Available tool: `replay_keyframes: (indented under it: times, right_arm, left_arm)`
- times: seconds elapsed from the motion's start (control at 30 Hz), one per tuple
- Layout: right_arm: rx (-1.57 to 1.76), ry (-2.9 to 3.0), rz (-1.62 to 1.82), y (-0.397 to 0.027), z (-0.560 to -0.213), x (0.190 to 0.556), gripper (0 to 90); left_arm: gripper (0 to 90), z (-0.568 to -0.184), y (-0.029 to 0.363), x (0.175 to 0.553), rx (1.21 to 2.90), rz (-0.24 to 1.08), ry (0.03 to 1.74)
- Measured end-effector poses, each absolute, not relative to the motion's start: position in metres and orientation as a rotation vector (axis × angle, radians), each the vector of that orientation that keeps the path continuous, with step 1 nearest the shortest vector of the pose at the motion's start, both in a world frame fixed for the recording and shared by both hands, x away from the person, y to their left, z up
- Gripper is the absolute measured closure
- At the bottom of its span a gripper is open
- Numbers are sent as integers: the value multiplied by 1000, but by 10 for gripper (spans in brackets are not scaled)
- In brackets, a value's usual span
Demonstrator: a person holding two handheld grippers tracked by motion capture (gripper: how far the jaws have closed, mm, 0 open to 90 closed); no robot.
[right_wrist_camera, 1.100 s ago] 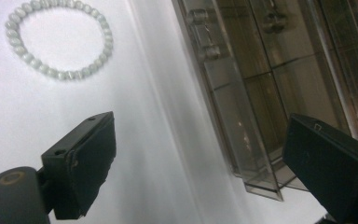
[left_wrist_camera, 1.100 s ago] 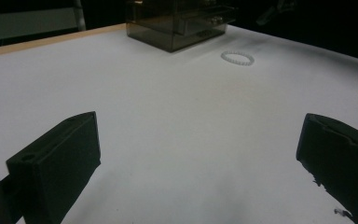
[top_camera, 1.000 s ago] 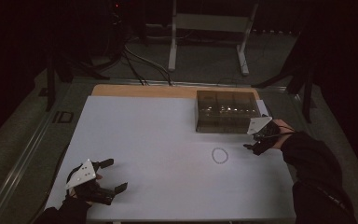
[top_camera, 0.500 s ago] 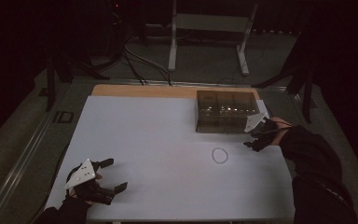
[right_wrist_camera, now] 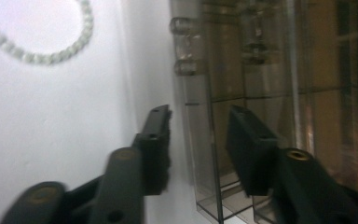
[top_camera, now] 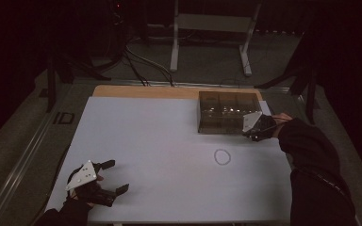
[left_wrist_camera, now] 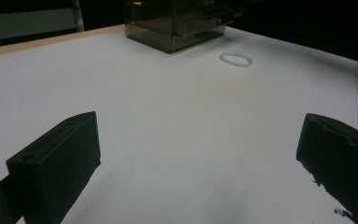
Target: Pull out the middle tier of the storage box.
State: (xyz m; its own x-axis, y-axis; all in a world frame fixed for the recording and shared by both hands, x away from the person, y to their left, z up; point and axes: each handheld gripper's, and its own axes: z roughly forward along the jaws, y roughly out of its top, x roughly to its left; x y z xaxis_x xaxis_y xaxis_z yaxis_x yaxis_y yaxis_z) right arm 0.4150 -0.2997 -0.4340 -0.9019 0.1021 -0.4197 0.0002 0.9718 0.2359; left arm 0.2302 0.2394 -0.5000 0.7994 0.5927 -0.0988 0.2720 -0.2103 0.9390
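Observation:
A smoky see-through drawer box (top_camera: 226,112) (left_wrist_camera: 177,23) (right_wrist_camera: 261,70) stands at the back right of the white table (top_camera: 160,136). A ring of white beads (top_camera: 222,157) (left_wrist_camera: 235,59) (right_wrist_camera: 39,58) lies on the table in front of it. My right gripper (top_camera: 252,135) (right_wrist_camera: 198,112) is at the box's near right corner. Its jaws have just been closing and stand either side of a drawer front, with a gap still showing beside it. A clear handle (right_wrist_camera: 186,46) sticks out farther along that front. My left gripper (top_camera: 118,176) (left_wrist_camera: 200,154) rests open near the table's front left, nothing between its jaws.
A wooden strip (top_camera: 141,92) runs along the table's far edge. Behind it are a metal stand (top_camera: 212,28) and cables (top_camera: 141,61) on the dark floor. A dark sleeve (top_camera: 311,160) reaches in along the table's right edge.
The right gripper has moved away from the bead ring, back toward the box's near right corner. The left gripper has stayed where it was.

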Motion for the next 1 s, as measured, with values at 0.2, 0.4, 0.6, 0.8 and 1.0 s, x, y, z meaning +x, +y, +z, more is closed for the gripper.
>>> replay_keyframes:
  times: [0.2,0.4,0.6,0.8,1.0]
  right_arm:
    - [62,2693,273,-297,-437,422,636]
    - [2,2690,200,-293,-440,430,729]
    - [-51,2717,203,-293,-441,436,765]
    - [-89,2756,182,-293,-445,439,811]
    - [-80,2762,194,-292,-444,440,828]
  left_arm:
    - [11,-500,239,230,1814,339,662]
    - [11,-500,238,230,1803,337,663]
    - [11,-501,239,230,1806,338,661]
    - [11,-501,238,230,1812,339,660]
    - [11,-501,238,230,1816,337,662]
